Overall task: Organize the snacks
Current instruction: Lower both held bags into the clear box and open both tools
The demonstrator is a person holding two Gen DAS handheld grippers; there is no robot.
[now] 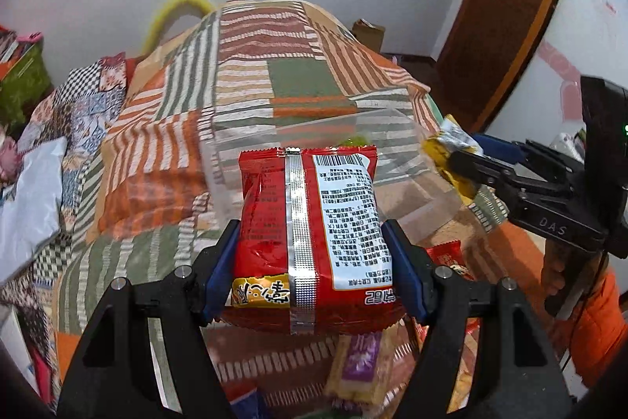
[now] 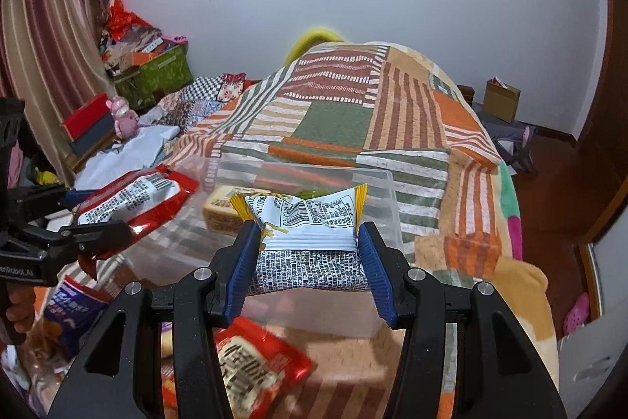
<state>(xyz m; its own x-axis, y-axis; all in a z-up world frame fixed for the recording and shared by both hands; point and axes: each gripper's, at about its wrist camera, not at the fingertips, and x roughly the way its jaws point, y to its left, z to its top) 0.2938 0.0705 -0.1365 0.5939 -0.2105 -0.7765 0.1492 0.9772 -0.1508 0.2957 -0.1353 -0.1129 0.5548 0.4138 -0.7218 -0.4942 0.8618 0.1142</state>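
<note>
My left gripper (image 1: 310,214) is shut on a red snack packet (image 1: 306,222), back side up, held above the near-left edge of a clear plastic box (image 1: 392,128) on the bed. The red packet also shows in the right wrist view (image 2: 133,199). My right gripper (image 2: 310,230) is shut on a white and yellow snack packet (image 2: 310,234), held over the clear box (image 2: 384,191). That packet shows at the right in the left wrist view (image 1: 451,160). A yellow biscuit pack (image 2: 219,211) lies inside the box.
Several loose snack packets lie on the patchwork blanket (image 2: 333,120) below the grippers, among them a red one (image 2: 251,368), a blue one (image 2: 74,305) and a purple and yellow one (image 1: 361,368). A green bin (image 2: 157,77) stands far left, a wooden door (image 1: 510,6) right.
</note>
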